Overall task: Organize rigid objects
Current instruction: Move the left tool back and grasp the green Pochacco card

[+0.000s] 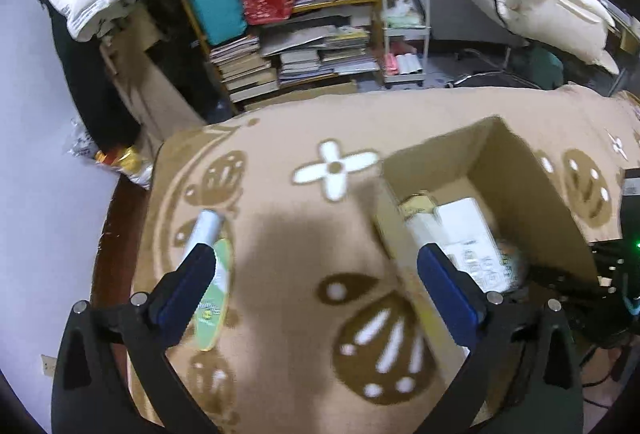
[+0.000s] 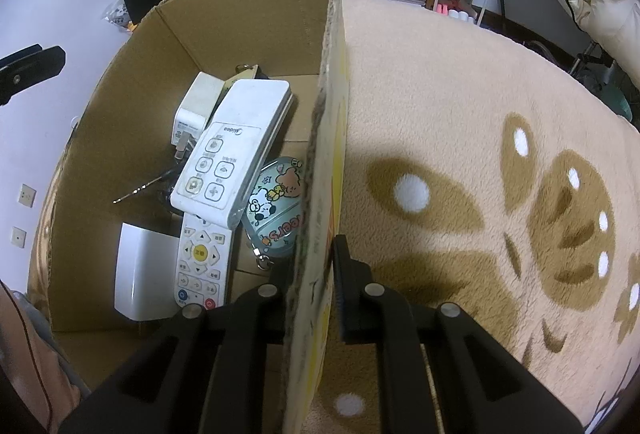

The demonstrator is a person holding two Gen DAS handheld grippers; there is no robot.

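Note:
A green and white tube with a silver cap (image 1: 212,266) lies on the tan patterned blanket (image 1: 288,234), beside my left gripper's left finger. My left gripper (image 1: 316,266) is open and empty above the blanket. An open cardboard box (image 1: 516,178) stands to its right. My right gripper (image 2: 312,274) is shut on the box's right wall (image 2: 324,154). Inside the box lie a white Midea remote (image 2: 232,154), a second white remote (image 2: 202,258), a white charger plug (image 2: 196,110), a white block (image 2: 144,270) and a blue cartoon case (image 2: 276,210).
A wooden shelf (image 1: 280,10) with books, a teal bag and a red bag stands behind the table. A white cart (image 1: 404,22) is beside it. Black equipment with cables (image 1: 616,274) sits right of the box. The blanket (image 2: 480,194) extends right of the box.

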